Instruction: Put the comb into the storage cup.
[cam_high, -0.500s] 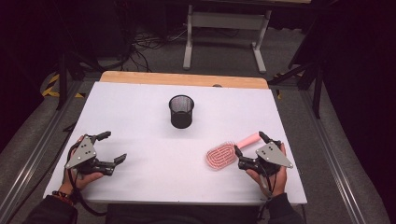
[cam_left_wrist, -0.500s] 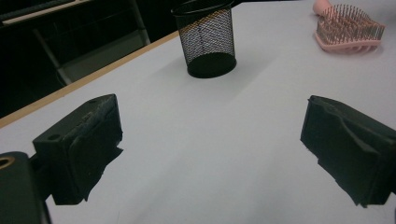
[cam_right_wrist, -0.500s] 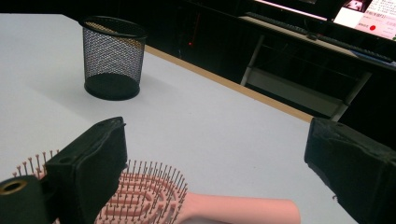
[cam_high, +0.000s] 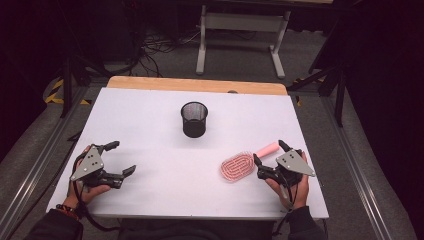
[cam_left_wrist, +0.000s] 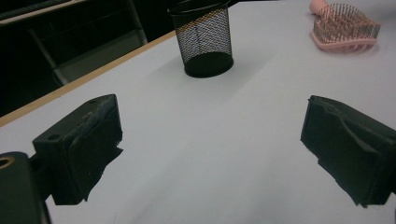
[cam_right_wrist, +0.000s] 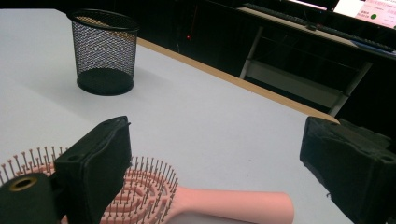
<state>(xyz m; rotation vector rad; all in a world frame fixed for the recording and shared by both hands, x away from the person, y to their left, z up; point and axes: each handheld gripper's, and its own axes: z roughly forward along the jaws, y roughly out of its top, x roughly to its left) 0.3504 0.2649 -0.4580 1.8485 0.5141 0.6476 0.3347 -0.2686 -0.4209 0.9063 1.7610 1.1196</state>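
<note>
My right tool (cam_high: 269, 155) has its jaws spread wide, nothing pinched between them. In the right gripper view the pink hairbrush (cam_right_wrist: 196, 198) lies just below and between those jaws, bristles up, its handle running toward the right jaw and its round head partly hidden behind the left one. From above, the hairbrush (cam_high: 239, 166) lies flat on the white table (cam_high: 165, 190), head toward the middle of the table and handle angled up and away, passing right by the tips of the tool; I cannot tell whether a jaw touches it.

My left tool (cam_high: 116, 159) is well apart on the other side of the table, near the front-left corner, jaws likewise spread and empty, over bare surface.

Farther out, a black mesh cup (cam_high: 194, 119) stands upright near the middle of the table, toward the far edge. In the left gripper view the cup (cam_left_wrist: 204, 39) shows ahead, with the hairbrush (cam_left_wrist: 344, 27) off to the upper right.
</note>
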